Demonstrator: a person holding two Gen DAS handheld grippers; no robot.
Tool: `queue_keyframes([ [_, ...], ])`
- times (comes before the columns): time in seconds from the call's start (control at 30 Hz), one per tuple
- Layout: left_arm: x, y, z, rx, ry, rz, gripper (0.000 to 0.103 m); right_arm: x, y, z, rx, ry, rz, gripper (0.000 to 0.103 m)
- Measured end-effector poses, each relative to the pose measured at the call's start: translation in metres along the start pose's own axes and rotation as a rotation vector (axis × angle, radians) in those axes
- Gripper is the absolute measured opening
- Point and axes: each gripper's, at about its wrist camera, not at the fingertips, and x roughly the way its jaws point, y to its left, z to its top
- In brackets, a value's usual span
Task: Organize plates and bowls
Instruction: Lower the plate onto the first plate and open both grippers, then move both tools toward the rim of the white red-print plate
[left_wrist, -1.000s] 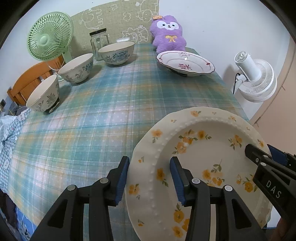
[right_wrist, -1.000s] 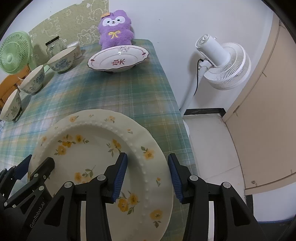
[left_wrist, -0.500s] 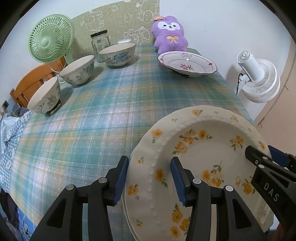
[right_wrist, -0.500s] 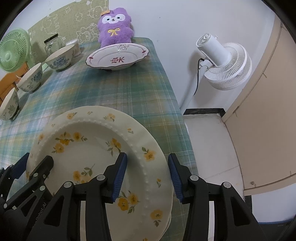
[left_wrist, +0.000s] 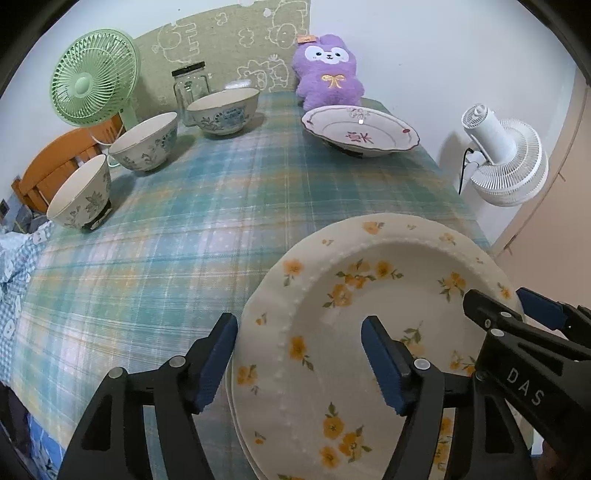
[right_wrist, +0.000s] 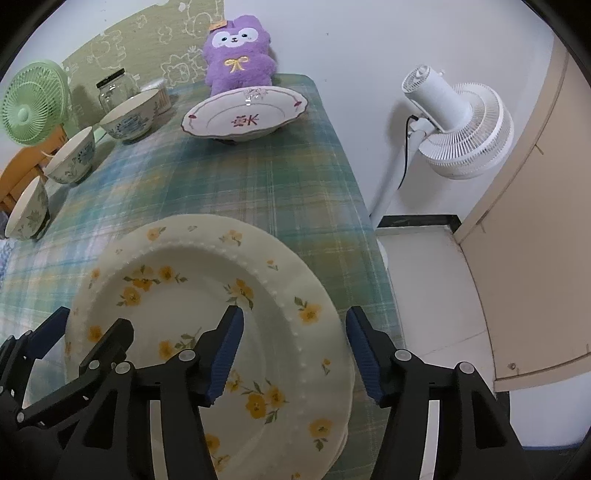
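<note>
The near edge of the yellow-flowered plate (left_wrist: 369, 314) is running off the picture's bottom; a second plate's rim (left_wrist: 236, 417) is barely peeking from underneath.

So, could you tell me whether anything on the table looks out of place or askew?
Only slightly: the yellow-flowered plate sits on another plate whose rim shows beneath, at the table's near right corner close to the edge. Nothing looks spilled or broken.

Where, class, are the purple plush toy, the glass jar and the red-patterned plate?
Purple plush toy (left_wrist: 330, 79): left wrist view, on its belly.
Glass jar (left_wrist: 191, 91): left wrist view, on its clear body.
Red-patterned plate (right_wrist: 243, 118): right wrist view, on its central well.
</note>
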Motion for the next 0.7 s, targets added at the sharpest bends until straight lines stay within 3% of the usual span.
queue_keyframes([
  [0.43,-0.04,0.018,0.024,-0.057,-0.03,-0.02,0.082,-0.048,0.004,0.022,-0.013,-0.047,0.04,0.067],
  [0.7,-0.073,0.037,0.045,-0.06,-0.099,-0.045,0.082,-0.094,0.022,0.036,0.006,-0.147,0.036,0.067],
])
